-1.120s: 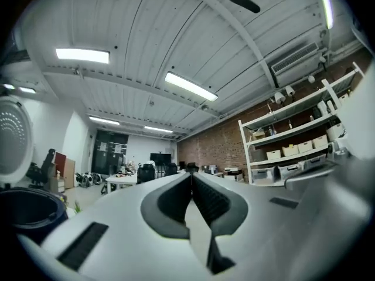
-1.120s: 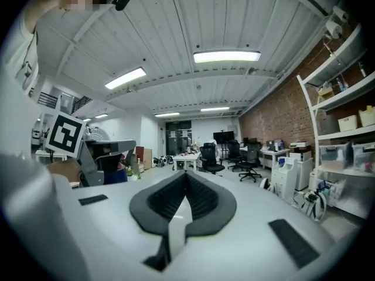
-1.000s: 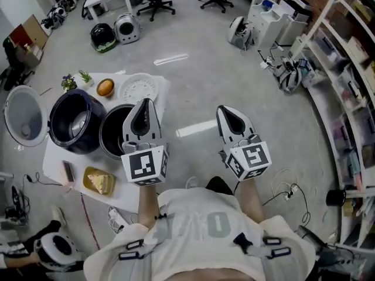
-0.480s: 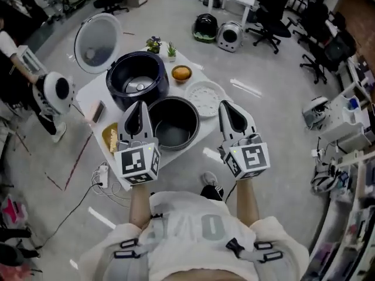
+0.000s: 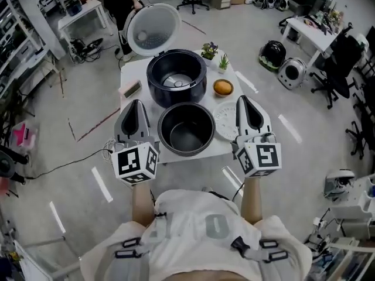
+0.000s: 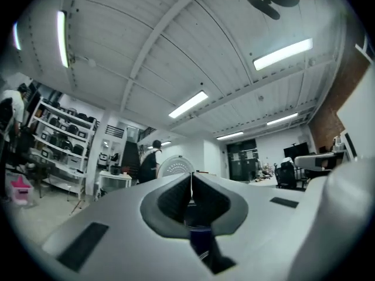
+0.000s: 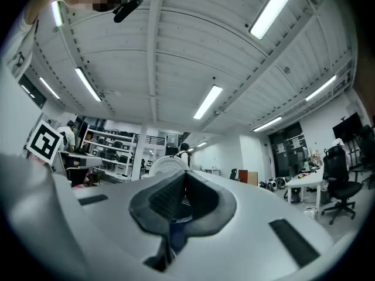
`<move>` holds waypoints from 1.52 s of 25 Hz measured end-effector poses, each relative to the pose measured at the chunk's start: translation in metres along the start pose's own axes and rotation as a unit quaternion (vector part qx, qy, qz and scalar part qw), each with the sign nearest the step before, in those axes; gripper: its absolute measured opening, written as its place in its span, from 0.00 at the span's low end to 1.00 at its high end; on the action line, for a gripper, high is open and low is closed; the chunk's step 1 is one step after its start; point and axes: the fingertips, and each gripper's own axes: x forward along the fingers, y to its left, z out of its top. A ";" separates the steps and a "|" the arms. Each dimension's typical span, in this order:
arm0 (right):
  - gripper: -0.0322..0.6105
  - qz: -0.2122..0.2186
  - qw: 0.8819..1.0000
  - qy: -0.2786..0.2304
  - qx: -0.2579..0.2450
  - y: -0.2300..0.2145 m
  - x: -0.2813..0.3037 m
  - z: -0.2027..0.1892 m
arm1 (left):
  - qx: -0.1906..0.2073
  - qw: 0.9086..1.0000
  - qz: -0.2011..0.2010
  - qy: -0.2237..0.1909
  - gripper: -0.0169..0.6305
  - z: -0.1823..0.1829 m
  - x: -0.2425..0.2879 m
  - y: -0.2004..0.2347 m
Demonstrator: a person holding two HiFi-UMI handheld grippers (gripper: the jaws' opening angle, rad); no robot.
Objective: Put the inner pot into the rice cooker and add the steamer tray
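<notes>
Approach stage, by my reckoning: left gripper [image 5: 135, 107] and right gripper [image 5: 246, 103] flank the inner pot [image 5: 186, 129], both with jaws pressed together on nothing. Next they must open and take its rim. The pot sits at the table's [image 5: 132, 73] near edge, just before the open rice cooker [image 5: 176, 78]; the steamer tray [image 5: 224, 117] lies flat to its right. The cooker's mouth looks clear

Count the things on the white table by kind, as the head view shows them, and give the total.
rice cooker: 1
inner pot: 1
steamer tray: 1
small potted plants: 2
orange round item: 1
flat brown block: 1
Total: 7
</notes>
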 end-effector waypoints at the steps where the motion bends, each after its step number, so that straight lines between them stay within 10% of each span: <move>1: 0.06 0.012 1.000 -0.004 -0.001 -0.004 0.002 0.002 | 0.002 1.000 0.017 -0.005 0.06 0.002 -0.002 0.000; 26: 0.07 0.139 0.990 -0.023 0.028 -0.040 -0.031 -0.004 | 0.029 0.994 0.108 -0.012 0.06 0.005 -0.062 -0.084; 28: 0.32 0.157 0.986 -0.028 0.049 -0.040 -0.030 0.002 | 0.011 0.996 0.087 -0.014 0.12 0.008 -0.059 -0.090; 30: 0.65 0.174 0.981 -0.030 0.081 -0.039 -0.028 0.005 | -0.014 0.997 0.071 -0.016 0.53 0.009 -0.057 -0.091; 38: 0.65 0.183 0.977 -0.012 0.110 -0.047 -0.021 -0.008 | -0.020 0.998 0.063 -0.010 0.54 0.003 -0.052 -0.087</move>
